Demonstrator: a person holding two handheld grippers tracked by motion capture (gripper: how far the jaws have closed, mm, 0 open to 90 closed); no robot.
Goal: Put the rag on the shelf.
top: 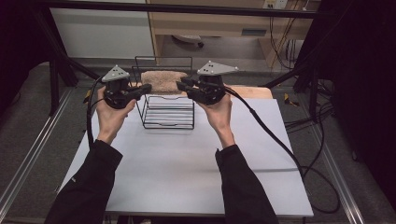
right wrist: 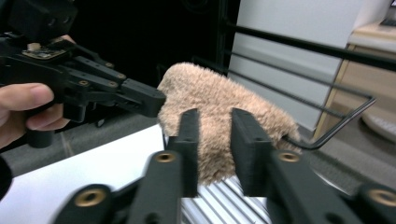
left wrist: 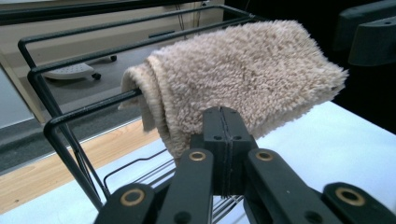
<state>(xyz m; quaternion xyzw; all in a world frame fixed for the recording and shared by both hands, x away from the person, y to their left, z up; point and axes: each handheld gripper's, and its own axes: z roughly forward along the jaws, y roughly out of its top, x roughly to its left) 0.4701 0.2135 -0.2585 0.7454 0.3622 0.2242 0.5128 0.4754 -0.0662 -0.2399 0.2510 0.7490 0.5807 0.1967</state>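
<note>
A beige fluffy towel (top: 163,80) hangs folded over the top bars of a black wire rack (top: 168,122) at the back of the white table. My left gripper (top: 148,87) is at the towel's left end, jaws pressed flat together; in the left gripper view the towel (left wrist: 243,74) lies just beyond the gripper (left wrist: 224,114), and nothing shows between its pads. My right gripper (top: 180,85) is at the towel's right end. In the right gripper view the gripper (right wrist: 215,116) stands open with a narrow gap, the towel (right wrist: 210,93) just past the tips. The left gripper (right wrist: 156,100) touches the towel's far edge.
The rack has a ribbed metal base (right wrist: 224,200) and thin wire bars (left wrist: 51,126) around the towel. A white sheet (top: 187,163) covers the table over a wooden top (top: 252,91). Black cables (top: 280,144) trail off to the right. Dark frame posts stand behind.
</note>
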